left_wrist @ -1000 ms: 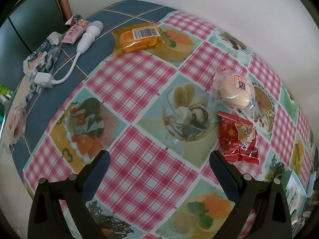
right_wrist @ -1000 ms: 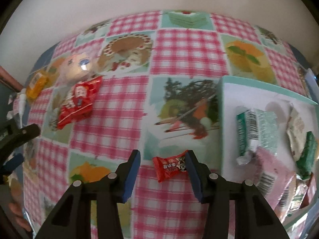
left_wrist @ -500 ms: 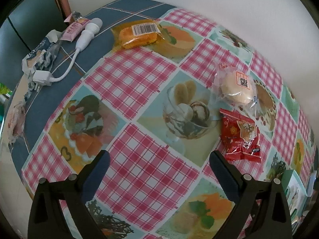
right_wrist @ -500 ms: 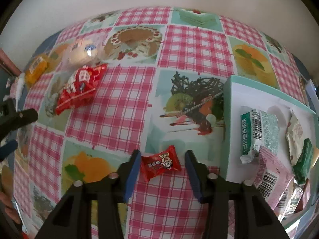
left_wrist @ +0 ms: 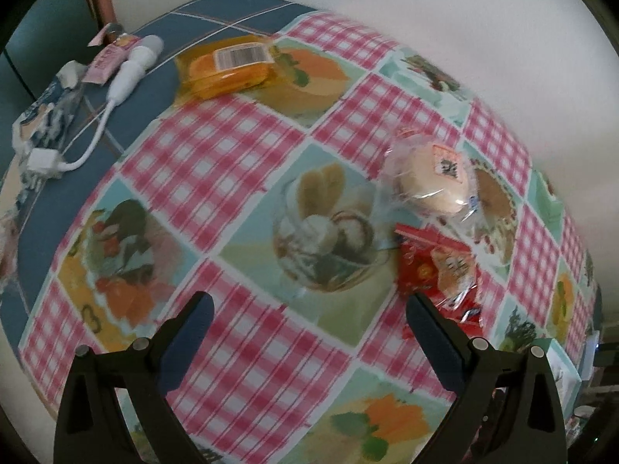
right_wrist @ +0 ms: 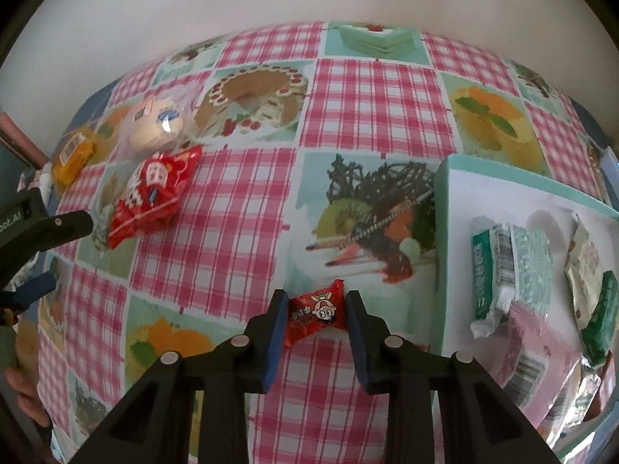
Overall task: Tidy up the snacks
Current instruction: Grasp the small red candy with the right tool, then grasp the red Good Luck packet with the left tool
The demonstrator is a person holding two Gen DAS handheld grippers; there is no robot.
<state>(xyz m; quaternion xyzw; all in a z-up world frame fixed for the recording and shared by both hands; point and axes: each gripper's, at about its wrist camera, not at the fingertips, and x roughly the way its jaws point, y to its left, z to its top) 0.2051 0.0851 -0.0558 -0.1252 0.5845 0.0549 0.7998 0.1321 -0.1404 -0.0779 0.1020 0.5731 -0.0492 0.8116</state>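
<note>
On the checked tablecloth (left_wrist: 216, 162), from left to right, lie a white cable adapter (left_wrist: 127, 65), an orange barcode-labelled snack pack (left_wrist: 226, 65), a clear-wrapped round bun (left_wrist: 431, 181) and, touching it, a red snack bag (left_wrist: 439, 270); the left gripper (left_wrist: 307, 315) hovers above the cloth with its jaws spread wide and nothing between them. In the right wrist view, the right gripper (right_wrist: 315, 311) is pinching a small red candy (right_wrist: 314, 311) between both pads, just left of the teal-rimmed tray (right_wrist: 441, 228). The tray holds a green-and-white wrapped pack (right_wrist: 506, 266) and a pink wrapped pack (right_wrist: 530, 348), among other wrappers.
</note>
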